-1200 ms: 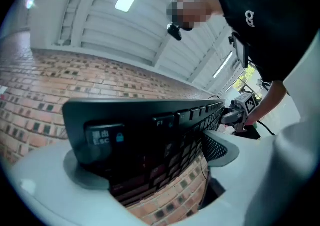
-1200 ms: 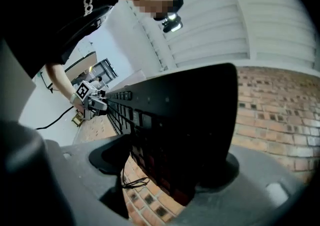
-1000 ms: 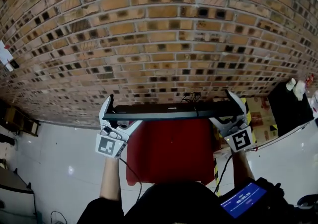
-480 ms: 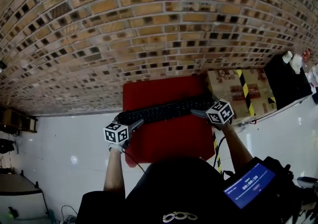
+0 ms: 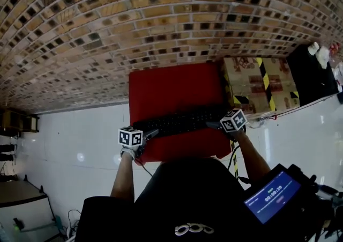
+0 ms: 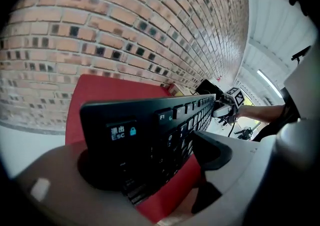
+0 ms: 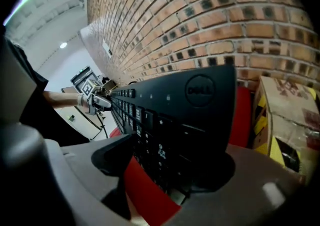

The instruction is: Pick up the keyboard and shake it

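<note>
Left gripper (image 5: 149, 133) grips the keyboard's (image 5: 179, 122) left end; right gripper (image 5: 213, 124) grips its right end; both sets of jaws, set wide across its edges, have just been closing; keyboard sits tilted, low over the red table (image 5: 171, 88); contact unclear.

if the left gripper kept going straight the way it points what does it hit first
The keyboard: the left gripper has just been closing its jaws, with the keyboard's escape-key end already between them. Past that, probably the red table, though depth is unclear.
</note>
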### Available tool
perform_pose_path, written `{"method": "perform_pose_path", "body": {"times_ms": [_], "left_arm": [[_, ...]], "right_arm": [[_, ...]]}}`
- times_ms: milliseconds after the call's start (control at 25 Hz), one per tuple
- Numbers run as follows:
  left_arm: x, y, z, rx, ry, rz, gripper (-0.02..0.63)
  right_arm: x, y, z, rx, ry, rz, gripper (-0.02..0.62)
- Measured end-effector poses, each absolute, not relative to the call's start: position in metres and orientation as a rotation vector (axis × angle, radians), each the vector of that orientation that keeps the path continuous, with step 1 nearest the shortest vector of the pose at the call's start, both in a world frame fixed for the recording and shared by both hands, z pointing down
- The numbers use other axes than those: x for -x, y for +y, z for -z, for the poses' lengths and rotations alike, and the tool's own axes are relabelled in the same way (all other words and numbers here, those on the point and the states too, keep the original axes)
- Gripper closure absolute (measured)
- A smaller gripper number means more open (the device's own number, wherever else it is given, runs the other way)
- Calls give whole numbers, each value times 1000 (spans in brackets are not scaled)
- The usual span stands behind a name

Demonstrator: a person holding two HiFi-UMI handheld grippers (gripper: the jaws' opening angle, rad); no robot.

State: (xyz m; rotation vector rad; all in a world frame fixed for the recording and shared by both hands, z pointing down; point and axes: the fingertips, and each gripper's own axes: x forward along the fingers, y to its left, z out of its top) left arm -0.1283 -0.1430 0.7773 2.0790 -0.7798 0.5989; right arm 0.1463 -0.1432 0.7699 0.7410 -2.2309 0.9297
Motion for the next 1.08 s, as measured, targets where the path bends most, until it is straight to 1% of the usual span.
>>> {"method": "perform_pose_path", "body": {"times_ms": [160, 1080], "left_arm": [[133, -141, -781, -2065, -770, -635, 153], [128, -120, -815, -1987, -716, -653, 150]], "right_arm": [[-144, -126, -786, -703, -2196, -930, 278], [-147, -109, -813, -690, -2142, -1013, 275]]}}
